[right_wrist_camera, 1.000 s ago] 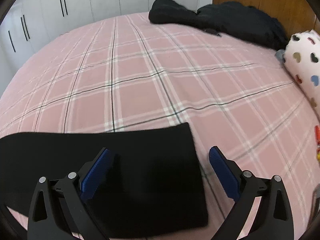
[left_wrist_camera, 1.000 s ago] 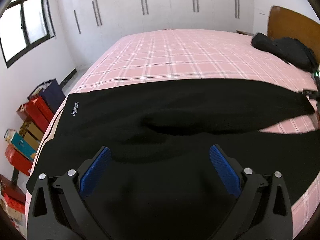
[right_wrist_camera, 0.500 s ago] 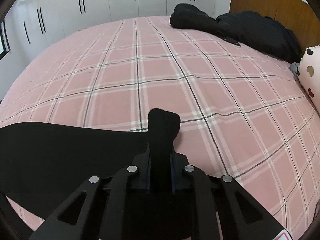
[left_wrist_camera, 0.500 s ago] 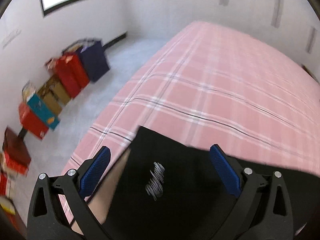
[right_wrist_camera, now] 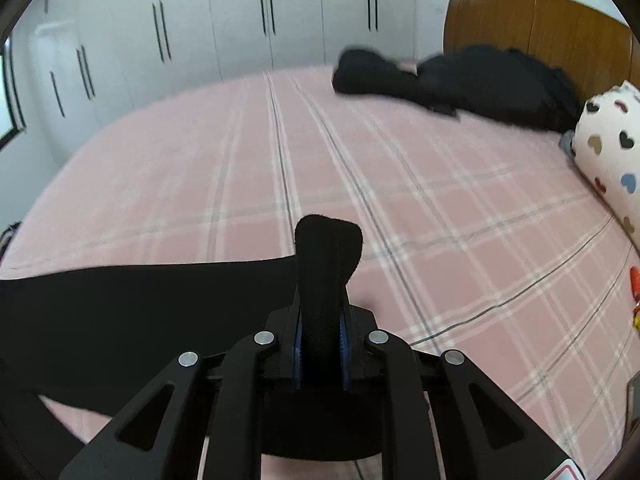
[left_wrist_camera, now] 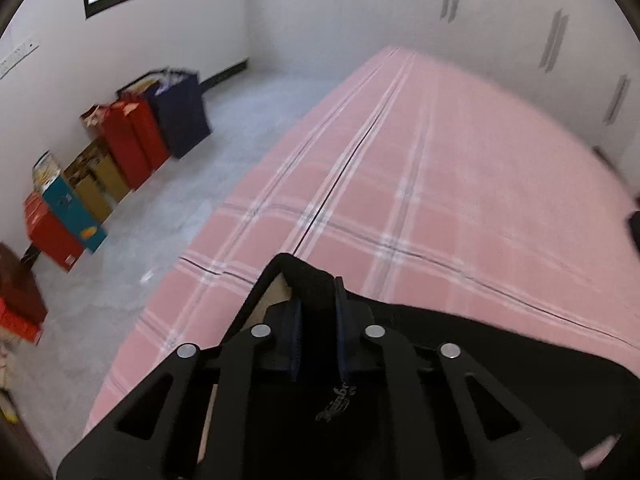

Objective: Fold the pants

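Observation:
Black pants (left_wrist_camera: 460,344) lie across the near side of a pink plaid bed (left_wrist_camera: 440,168). My left gripper (left_wrist_camera: 317,320) is shut on the waistband corner, which pokes up between the blue pads; a small logo shows just below. My right gripper (right_wrist_camera: 322,320) is shut on the leg hem (right_wrist_camera: 328,240), which sticks up as a folded tab. The rest of the leg (right_wrist_camera: 140,308) stretches away to the left over the bed (right_wrist_camera: 360,160).
Coloured boxes and bags (left_wrist_camera: 120,152) stand along the wall on the grey floor, left of the bed. A heap of dark clothing (right_wrist_camera: 460,76) lies by the wooden headboard (right_wrist_camera: 540,24). A heart-print pillow (right_wrist_camera: 612,152) sits at the right edge. White wardrobes (right_wrist_camera: 240,20) stand behind.
Both grippers went from open to shut: the right closed on the leg hem first, then the left swung to the waistband corner and closed on it. The hem is now lifted slightly.

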Action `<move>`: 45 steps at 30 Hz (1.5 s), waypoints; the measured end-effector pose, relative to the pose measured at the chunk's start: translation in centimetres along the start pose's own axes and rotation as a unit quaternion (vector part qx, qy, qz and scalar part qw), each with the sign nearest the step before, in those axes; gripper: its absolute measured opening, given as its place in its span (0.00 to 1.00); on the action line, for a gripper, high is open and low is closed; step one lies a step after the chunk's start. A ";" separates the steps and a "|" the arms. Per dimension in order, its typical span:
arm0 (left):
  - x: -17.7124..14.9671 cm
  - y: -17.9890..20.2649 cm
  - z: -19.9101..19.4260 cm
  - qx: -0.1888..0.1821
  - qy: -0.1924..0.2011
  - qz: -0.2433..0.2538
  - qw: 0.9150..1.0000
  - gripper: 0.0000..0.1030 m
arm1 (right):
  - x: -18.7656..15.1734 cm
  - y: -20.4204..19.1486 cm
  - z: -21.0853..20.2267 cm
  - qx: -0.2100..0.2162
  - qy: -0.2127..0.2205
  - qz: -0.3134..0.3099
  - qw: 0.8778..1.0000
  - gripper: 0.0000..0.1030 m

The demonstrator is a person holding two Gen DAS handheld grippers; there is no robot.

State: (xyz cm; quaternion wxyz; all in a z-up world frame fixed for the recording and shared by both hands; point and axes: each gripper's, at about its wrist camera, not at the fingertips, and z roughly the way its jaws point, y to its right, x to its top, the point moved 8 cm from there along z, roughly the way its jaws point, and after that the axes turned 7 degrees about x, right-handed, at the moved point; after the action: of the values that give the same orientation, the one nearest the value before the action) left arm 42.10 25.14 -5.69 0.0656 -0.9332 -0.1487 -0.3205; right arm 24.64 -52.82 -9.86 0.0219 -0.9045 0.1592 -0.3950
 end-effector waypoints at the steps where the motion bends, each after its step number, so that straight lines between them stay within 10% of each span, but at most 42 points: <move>1: -0.4 -0.7 -2.5 -0.015 0.010 0.006 1.000 0.12 | 0.2 -0.2 -1.2 0.004 0.009 -0.005 1.000 0.11; 10: -10.2 -8.5 -15.6 -0.054 0.017 0.050 0.997 0.12 | -5.1 2.0 -11.8 -0.004 0.021 -0.066 0.998 0.14; 14: -16.7 -11.8 -14.9 -0.009 -0.018 0.057 0.998 0.33 | -10.3 4.1 -12.2 -0.035 -0.018 -0.062 0.997 0.43; 18: -19.9 -14.5 -14.8 -0.039 -0.049 -0.034 0.997 0.77 | -12.6 5.4 -14.4 -0.050 -0.007 -0.029 0.998 0.56; 25: -21.5 -12.1 -11.9 -0.097 -0.134 -0.146 0.975 0.88 | -15.4 4.1 -18.3 0.021 0.004 0.064 0.998 0.67; 28: -23.1 -11.0 -9.3 -0.104 -0.200 -0.184 0.957 0.79 | -16.9 2.0 -18.7 0.043 -0.007 0.080 0.996 0.68; 30: -23.9 -10.8 -8.6 -0.088 -0.224 -0.186 0.953 0.35 | -17.8 0.6 -18.0 0.052 -0.026 0.090 0.994 0.69; 32: -23.7 -11.4 -9.0 -0.065 -0.214 -0.170 0.960 0.12 | -17.9 0.0 -17.5 0.053 -0.035 0.095 0.993 0.69; 41: -22.0 -11.8 -10.5 -0.069 -0.198 -0.158 0.965 0.08 | -10.8 -2.4 -11.8 0.033 -0.048 0.156 0.986 0.82; 45: -21.2 -11.7 -10.0 -0.062 -0.203 -0.151 0.965 0.07 | -9.9 -1.3 -5.4 -0.053 -0.108 0.150 0.981 0.73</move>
State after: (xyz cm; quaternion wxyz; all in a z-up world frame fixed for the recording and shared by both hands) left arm 16.66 29.07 -10.56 -0.0737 -0.9475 -0.2781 -0.1395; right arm 14.79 -48.06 -12.95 0.0499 -0.9075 0.3107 -0.2783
